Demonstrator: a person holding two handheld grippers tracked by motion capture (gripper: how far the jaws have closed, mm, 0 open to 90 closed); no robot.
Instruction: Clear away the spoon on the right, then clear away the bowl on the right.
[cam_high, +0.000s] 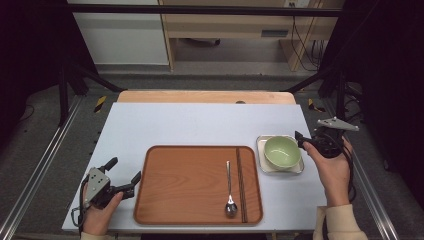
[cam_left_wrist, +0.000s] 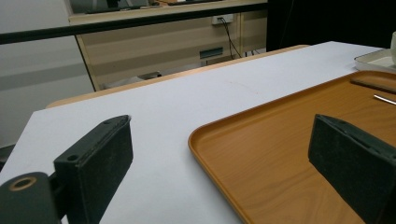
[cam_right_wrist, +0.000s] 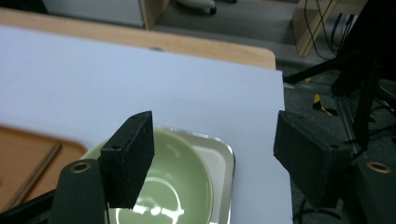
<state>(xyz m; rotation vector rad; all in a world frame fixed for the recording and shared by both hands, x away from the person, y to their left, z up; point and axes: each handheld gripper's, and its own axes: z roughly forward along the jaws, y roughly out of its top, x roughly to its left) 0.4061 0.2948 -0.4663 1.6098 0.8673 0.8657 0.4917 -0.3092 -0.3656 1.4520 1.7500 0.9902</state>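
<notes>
My right gripper (cam_high: 302, 143) hangs at the right of the high view, just beside the bowl (cam_high: 282, 151). Its jaws stand well apart with nothing between the pads. In the right gripper view the bowl (cam_right_wrist: 180, 179) lies low in the frame, partly behind my left-hand jaw, while the other jaw stands over bare table.

The bowl is pale green, round and glossy, with light glinting on its inner wall. It is empty. It sits in a small dish (cam_high: 262, 142) of shiny metal, square with rounded corners and a raised rim. That rim shows bright at lower centre of the right gripper view (cam_right_wrist: 227, 154).

Left of the dish, at centre bottom of the high view, lies a tray (cam_high: 185, 182). It is wooden, brown, rectangular with rounded corners and a low lip. In its right part lie a metal spoon (cam_high: 229, 192), bowl end toward the bottom edge, and dark chopsticks (cam_high: 241, 182), straight and thin, just beside the spoon.

My left gripper (cam_high: 124, 176) sits at lower left of the high view, by the tray's left edge. Its jaws are wide apart and empty. In the left gripper view, one matte black pad stands over the pale table (cam_left_wrist: 154, 112) and the other over the tray's smooth grain (cam_left_wrist: 280, 140).
</notes>
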